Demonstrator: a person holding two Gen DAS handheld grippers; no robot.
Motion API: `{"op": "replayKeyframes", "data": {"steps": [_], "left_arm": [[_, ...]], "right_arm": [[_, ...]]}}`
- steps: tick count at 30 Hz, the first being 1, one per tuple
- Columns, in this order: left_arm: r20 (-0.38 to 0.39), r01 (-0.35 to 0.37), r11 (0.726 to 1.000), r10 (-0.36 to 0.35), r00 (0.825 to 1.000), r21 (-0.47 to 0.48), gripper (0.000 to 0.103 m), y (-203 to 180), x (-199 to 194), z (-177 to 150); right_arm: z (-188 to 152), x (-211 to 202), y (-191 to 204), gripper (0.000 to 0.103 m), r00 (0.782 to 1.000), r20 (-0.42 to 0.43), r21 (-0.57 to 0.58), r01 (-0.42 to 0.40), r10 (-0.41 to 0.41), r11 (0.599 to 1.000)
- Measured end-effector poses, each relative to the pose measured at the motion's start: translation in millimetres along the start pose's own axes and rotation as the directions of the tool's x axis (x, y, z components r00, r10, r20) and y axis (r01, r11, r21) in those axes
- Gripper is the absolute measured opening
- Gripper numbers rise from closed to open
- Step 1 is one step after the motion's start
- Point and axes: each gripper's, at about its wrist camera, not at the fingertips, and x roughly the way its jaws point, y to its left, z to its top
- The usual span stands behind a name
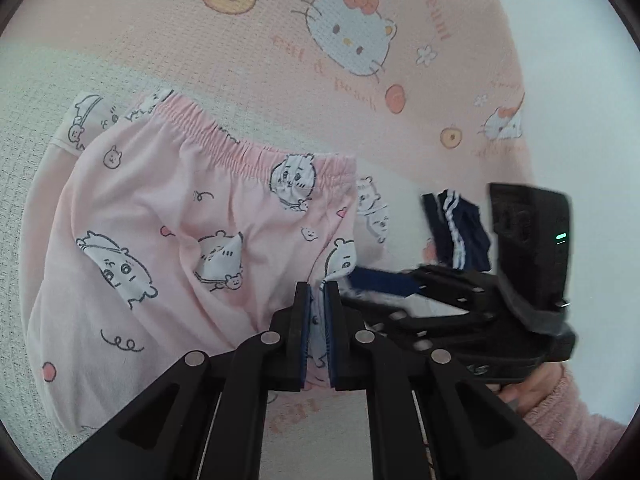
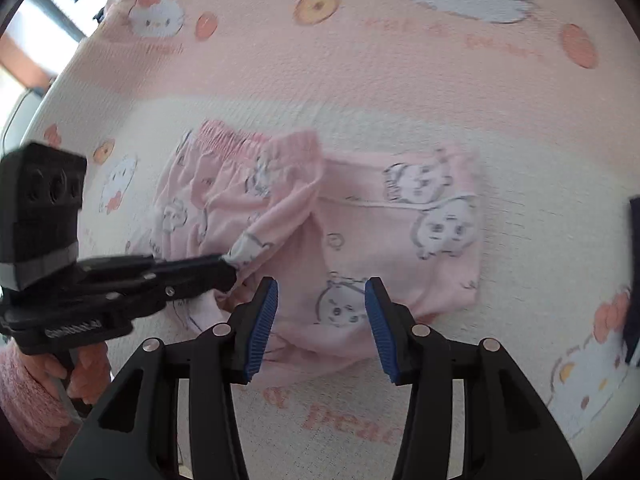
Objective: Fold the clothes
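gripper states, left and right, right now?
Left gripper: shut on an edge of the pink cartoon-print cotton shorts.
Right gripper: open, fingers apart above the shorts, holding nothing.

Open blanket (image 2: 400, 92) is seen beyond the pink shorts (image 2: 400, 220). Right side is blocked by a dark garment (image 2: 636, 280), apparently folded; left by the left tool (image 2: 228, 264).

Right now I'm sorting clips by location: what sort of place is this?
Probably a bedroom at home: a pink cartoon-cat bedspread covers the surface, pink printed shorts lie on it, and a window shows beyond its edge.
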Motion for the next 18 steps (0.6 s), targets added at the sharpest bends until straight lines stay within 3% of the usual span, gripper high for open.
{"op": "replayKeyframes", "data": {"steps": [2, 4, 6, 10, 13, 18], "left_arm": [[0.006, 0.038, 0.999, -0.038, 0.999, -0.034, 0.008, 4.7, -4.8, 6.2], [-0.022, 0.097, 0.992, -0.099, 0.995, -0.078, 0.011, 11.5, -1.7, 11.7], [-0.046, 0.097, 0.991, -0.102, 0.994, -0.092, 0.013, 15.4, 5.2, 15.8], [-0.061, 0.031, 0.998, -0.033, 0.998, -0.046, 0.014, 17.3, 5.9, 17.2], [-0.082, -0.054, 0.996, 0.059, 0.995, 0.067, 0.014, 6.9, 6.5, 9.6], [-0.02, -0.202, 0.968, 0.207, 0.978, 0.147, 0.014, 0.8, -10.2, 0.5]], "right_arm": [[0.8, 10.4, 4.1, 0.05, 0.998, -0.056, -0.069, -0.025, 0.021, 0.997], [-3.1, 10.4, 4.2, 0.05, 0.99, -0.104, -0.133, -0.107, 0.094, 0.985], [-11.0, 5.7, 0.5, 0.049, 0.978, -0.149, -0.186, -0.171, 0.144, 0.968], [-29.5, 2.6, 3.8, 0.048, 0.972, -0.216, -0.321, -0.161, 0.093, 0.933], [-40.4, 3.2, -2.5, 0.048, 0.967, -0.245, -0.311, -0.143, 0.066, 0.939], [-30.2, -9.1, -11.6, 0.048, 0.982, -0.086, -0.123, -0.177, 0.167, 0.976]]}}
